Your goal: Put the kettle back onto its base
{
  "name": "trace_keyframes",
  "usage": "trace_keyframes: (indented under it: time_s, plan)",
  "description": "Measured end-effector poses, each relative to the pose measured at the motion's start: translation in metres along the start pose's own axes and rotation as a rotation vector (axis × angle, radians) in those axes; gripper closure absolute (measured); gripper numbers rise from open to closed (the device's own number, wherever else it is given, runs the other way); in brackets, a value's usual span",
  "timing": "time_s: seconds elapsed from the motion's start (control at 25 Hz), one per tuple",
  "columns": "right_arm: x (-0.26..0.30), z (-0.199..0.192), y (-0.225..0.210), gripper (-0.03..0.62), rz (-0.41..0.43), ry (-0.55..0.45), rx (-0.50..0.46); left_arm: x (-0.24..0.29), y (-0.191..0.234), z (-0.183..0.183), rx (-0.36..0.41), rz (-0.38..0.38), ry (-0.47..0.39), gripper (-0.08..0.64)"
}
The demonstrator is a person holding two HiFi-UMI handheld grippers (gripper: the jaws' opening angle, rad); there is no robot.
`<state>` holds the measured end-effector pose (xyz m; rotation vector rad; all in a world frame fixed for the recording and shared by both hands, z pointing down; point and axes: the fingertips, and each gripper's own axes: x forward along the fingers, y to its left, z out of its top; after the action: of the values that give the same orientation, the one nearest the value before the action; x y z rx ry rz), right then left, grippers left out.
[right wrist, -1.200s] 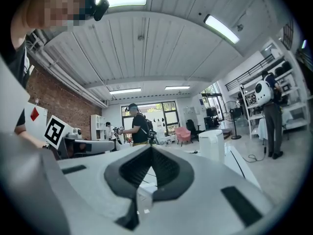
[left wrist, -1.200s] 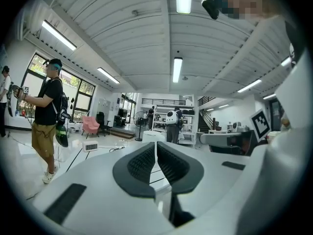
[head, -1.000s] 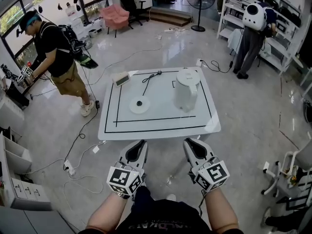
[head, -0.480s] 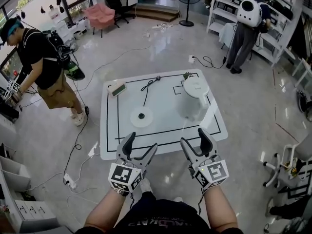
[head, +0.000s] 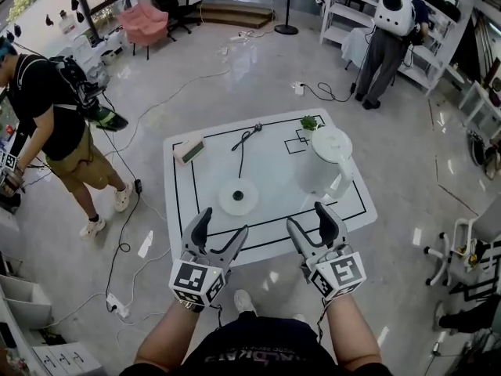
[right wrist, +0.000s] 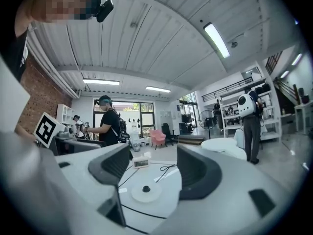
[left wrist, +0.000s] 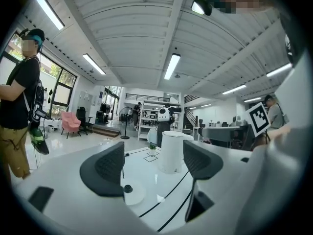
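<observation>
A white electric kettle (head: 327,163) stands upright on the right half of the white table (head: 344,214). Its round white base (head: 238,197) lies apart from it, left of centre, with the black cord (head: 244,139) running to the far edge. Both grippers hover over the table's near edge. My left gripper (head: 219,229) sits just short of the base, its jaws opening with nothing between them. My right gripper (head: 309,223) is open and empty, a short way before the kettle. The left gripper view shows the kettle (left wrist: 171,152) and base (left wrist: 131,192) beyond the left gripper (left wrist: 154,168). The right gripper view shows the base (right wrist: 145,192) ahead of the right gripper (right wrist: 154,173).
A small display device (head: 189,149) lies at the table's far left corner, and a small green plant (head: 309,122) at the far right. A person (head: 47,124) stands left of the table; another (head: 387,37) stands at the back shelves. Cables and a power strip (head: 117,304) lie on the floor.
Both grippers went from shut to open and moved forward to the table's near edge. The head view has closed in on the table, and the person at left has shifted.
</observation>
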<state>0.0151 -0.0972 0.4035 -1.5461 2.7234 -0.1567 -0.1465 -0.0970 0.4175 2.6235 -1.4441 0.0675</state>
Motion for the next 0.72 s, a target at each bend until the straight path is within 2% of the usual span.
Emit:
trace_keyframes:
  time_s: [0.28,0.52,0.72]
  plan:
    - [0.025,0.002,0.011,0.305,-0.046,0.001,-0.015,0.006,0.025,0.004,-0.006,-0.058,-0.008,0.195]
    - [0.034,0.004,0.013,0.305,-0.089,0.007,-0.021,0.010,0.028,0.005,-0.014,-0.120,-0.013,0.195]
    - [0.043,0.004,0.011,0.305,-0.097,0.010,-0.028,0.009,0.030,0.003,-0.024,-0.129,-0.007,0.193]
